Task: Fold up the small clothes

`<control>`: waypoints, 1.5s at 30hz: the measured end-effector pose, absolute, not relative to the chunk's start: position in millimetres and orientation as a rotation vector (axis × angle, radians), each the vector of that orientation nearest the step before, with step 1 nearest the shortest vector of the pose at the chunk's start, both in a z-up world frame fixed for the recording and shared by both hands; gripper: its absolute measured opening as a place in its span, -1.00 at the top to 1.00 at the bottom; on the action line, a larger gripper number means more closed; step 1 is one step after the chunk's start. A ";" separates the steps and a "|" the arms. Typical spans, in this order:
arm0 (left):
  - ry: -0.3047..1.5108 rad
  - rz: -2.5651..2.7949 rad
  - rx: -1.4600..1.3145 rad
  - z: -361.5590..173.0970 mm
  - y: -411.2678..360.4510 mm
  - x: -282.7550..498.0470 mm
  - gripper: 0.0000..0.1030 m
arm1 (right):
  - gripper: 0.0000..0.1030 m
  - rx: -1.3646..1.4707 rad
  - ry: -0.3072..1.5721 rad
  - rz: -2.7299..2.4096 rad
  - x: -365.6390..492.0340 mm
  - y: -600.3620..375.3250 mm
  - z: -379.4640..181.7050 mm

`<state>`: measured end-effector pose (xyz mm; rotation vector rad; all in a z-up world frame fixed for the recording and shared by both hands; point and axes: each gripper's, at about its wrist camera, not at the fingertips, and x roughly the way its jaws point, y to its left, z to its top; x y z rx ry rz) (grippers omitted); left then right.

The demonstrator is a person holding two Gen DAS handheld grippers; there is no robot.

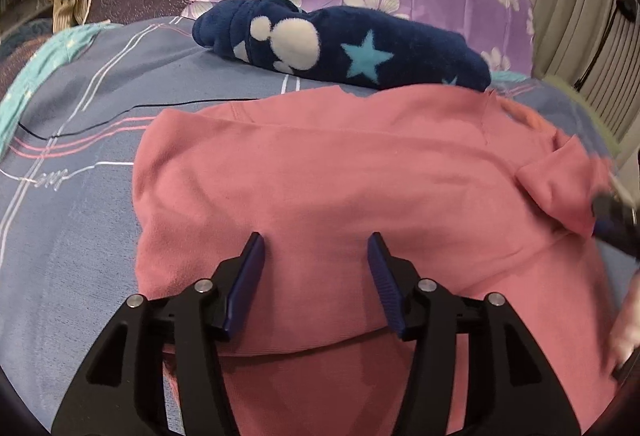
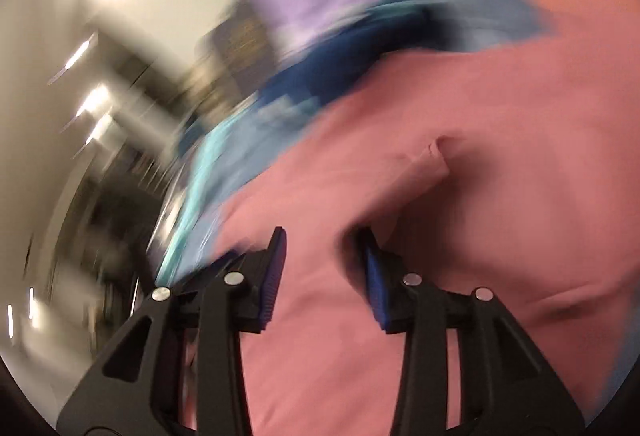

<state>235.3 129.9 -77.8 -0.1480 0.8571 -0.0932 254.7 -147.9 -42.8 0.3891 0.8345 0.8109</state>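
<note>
Lying mid-frame on the bed (image 1: pixel 80 124), the pink garment (image 1: pixel 340 176) has one flap folded over at right. Both the left gripper (image 1: pixel 316 240) and right gripper (image 2: pixel 320 236) hang released above it, nothing between them. A navy fleece (image 1: pixel 340 44) sits just beyond

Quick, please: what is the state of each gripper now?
Left gripper: open, holding nothing, over the pink garment.
Right gripper: open, holding nothing, over the same garment.
</note>
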 end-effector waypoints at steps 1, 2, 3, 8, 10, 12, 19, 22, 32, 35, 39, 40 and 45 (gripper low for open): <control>0.855 -0.103 -0.183 -73.8 131.9 233.1 -0.07 | 0.23 0.313 0.823 0.832 244.8 -139.4 -39.4; 0.848 -0.124 -0.216 -69.7 131.0 230.5 -0.07 | 0.23 0.282 0.822 0.829 240.4 -137.5 -39.3; 0.834 -0.160 -0.249 -64.6 129.1 227.4 -0.07 | 0.23 0.259 0.832 0.800 236.5 -140.9 -41.9; 0.832 -0.368 -0.265 -47.2 84.9 217.7 -0.16 | 0.22 0.233 0.868 0.667 233.8 -170.3 -57.9; 0.884 -0.371 -0.222 -54.6 65.9 220.9 -0.17 | 0.22 0.242 0.879 0.649 228.7 -183.0 -68.2; 0.911 -0.383 -0.215 -62.7 56.3 222.9 -0.17 | 0.22 0.270 0.883 0.632 223.4 -192.7 -79.5; 0.935 -0.369 -0.182 -72.0 24.8 241.8 0.54 | 0.22 0.286 0.853 0.615 216.1 -197.8 -87.9; 0.917 -0.379 -0.180 -60.0 18.3 246.0 0.99 | 0.21 0.294 0.853 0.612 216.4 -198.6 -88.4; 0.644 -0.282 -0.039 62.0 47.2 240.0 0.99 | 0.19 0.323 0.861 0.608 215.3 -203.9 -88.1; 0.638 -0.227 -0.024 72.6 72.8 238.7 0.99 | 0.19 0.330 0.864 0.612 214.2 -205.5 -88.3; 0.659 -0.166 -0.038 69.4 105.6 236.5 0.99 | 0.18 0.334 0.867 0.614 214.1 -206.1 -89.1; 0.667 -0.151 -0.041 66.0 113.9 235.6 0.99 | 0.17 0.335 0.867 0.615 214.3 -206.3 -89.3; 0.735 -0.065 -0.035 36.6 143.7 237.1 0.99 | 0.14 0.337 0.870 0.619 214.3 -205.9 -89.2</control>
